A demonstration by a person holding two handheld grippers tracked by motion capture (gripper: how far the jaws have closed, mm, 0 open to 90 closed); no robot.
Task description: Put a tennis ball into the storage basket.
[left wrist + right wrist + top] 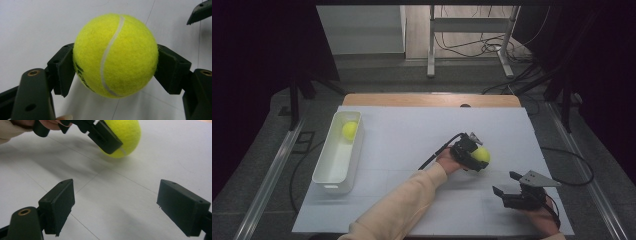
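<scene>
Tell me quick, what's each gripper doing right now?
Left gripper: closed on the tennis ball.
Right gripper: open, holding nothing.

The high view is fixed above the person's side of the surface [402, 140], facing forward and down; it covers the whole white sheet and the floor beyond. The left gripper view rides on the left gripper [115, 70], looks down along its jaws, and sits very close to the tennis ball [115, 55]. The right gripper view rides on the right gripper [116, 205], looks low across the surface, and sees the same ball farther off. All three views share that ball.
</scene>
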